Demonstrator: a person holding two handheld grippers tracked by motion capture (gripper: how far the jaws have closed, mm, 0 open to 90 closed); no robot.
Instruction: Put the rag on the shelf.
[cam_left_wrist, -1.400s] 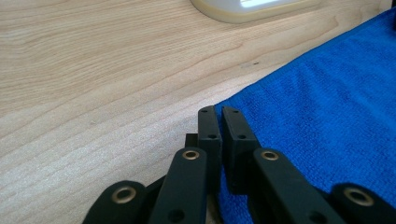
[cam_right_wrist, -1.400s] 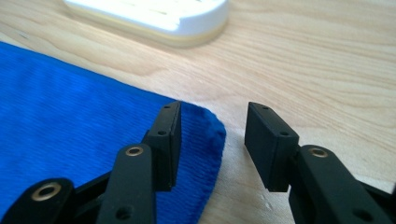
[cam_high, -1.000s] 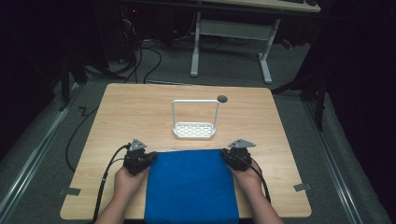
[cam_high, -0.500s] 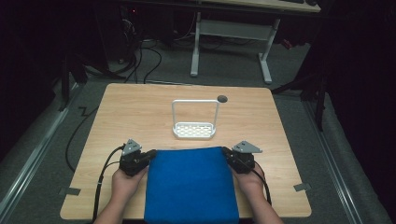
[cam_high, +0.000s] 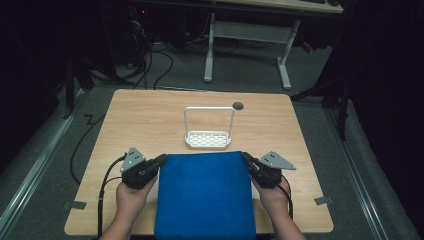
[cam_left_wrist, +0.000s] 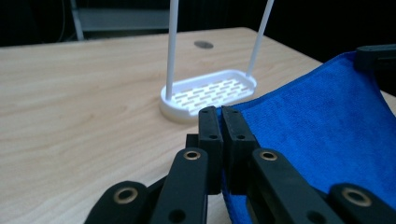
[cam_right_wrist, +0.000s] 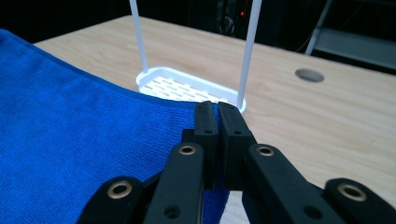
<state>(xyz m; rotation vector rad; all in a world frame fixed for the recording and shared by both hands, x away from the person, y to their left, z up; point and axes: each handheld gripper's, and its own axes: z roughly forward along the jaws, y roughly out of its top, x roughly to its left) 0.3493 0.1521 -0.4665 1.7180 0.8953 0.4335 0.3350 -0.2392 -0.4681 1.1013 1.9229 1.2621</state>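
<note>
- Dark grey carpet surrounds a square light-wood table (cam_high: 150, 125) that sits in the middle of the high view, with a white-legged desk frame (cam_high: 245, 45) and tangled black cables (cam_high: 150, 60) along the top of the frame.
- A bright blue square microfibre cloth (cam_high: 204, 197) lies in the lower centre of the high view, its near edge hanging past the table's bottom edge.
- The left gripper (cam_high: 161, 160) sits at the cloth's upper-left corner; in the left gripper view its jaws are pressed together on the cloth corner (cam_left_wrist: 280, 121).
- The right gripper (cam_high: 246, 159) sits at the cloth's upper-right corner; in the right gripper view its jaws are likewise closed tight on the cloth's edge (cam_right_wrist: 93, 140).
- The person's left hand (cam_high: 131, 197) and right hand (cam_high: 274, 197) enter from the bottom of the frame, one on each side of the cloth.
- A small white plastic slotted tray with a tall wire hoop handle (cam_high: 208, 139) stands just beyond the cloth's far edge, close to it.
- A round dark grommet hole (cam_high: 238, 106) lies near the table's top edge, right of centre.
- Bare wood stays open at the upper left and upper right of the tabletop and on both sides of the cloth.
</note>
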